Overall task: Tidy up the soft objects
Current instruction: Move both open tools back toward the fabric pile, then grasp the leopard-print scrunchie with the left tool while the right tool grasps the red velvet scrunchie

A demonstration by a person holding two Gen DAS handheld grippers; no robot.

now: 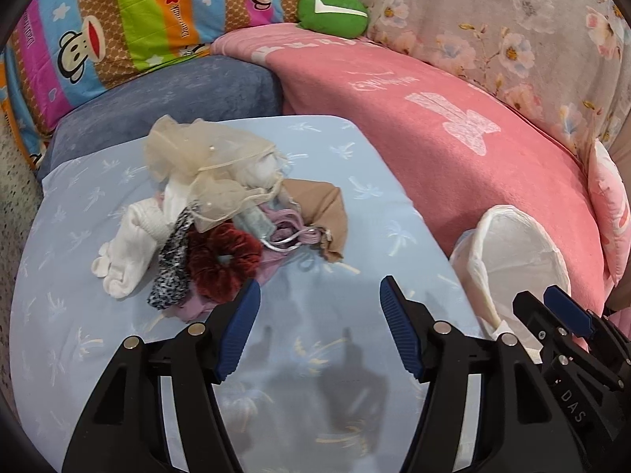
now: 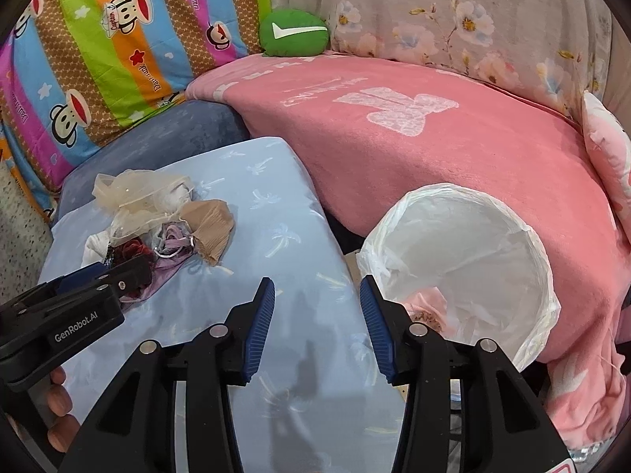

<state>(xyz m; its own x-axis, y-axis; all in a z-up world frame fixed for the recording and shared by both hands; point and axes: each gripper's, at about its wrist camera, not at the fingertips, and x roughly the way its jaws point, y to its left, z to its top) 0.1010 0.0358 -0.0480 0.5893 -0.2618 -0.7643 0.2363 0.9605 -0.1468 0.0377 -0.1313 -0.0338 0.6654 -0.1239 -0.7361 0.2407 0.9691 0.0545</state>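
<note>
A heap of soft items lies on a light blue pillow (image 1: 347,213): a cream organza piece (image 1: 197,157), white socks (image 1: 126,252), a leopard-print band (image 1: 171,272), a dark red velvet scrunchie (image 1: 223,264), a tan stocking (image 1: 323,213) and lilac bits (image 1: 284,232). My left gripper (image 1: 319,307) hangs open just in front of the heap, nothing between its fingers. My right gripper (image 2: 317,307) is open too, empty, over the pillow's right edge beside a white-lined bin (image 2: 544,260). A pink item (image 2: 428,307) lies inside the bin. The left gripper (image 2: 98,283) also shows at the heap (image 2: 157,216).
A pink blanket (image 1: 453,149) covers the cushion behind the bin (image 1: 512,252). A green plush (image 1: 333,10) sits at the back between a striped cartoon pillow (image 1: 118,27) and floral fabric (image 1: 512,31). A blue-grey cushion (image 1: 177,94) lies behind the pillow. A hand's fingers (image 2: 59,406) hold the left gripper.
</note>
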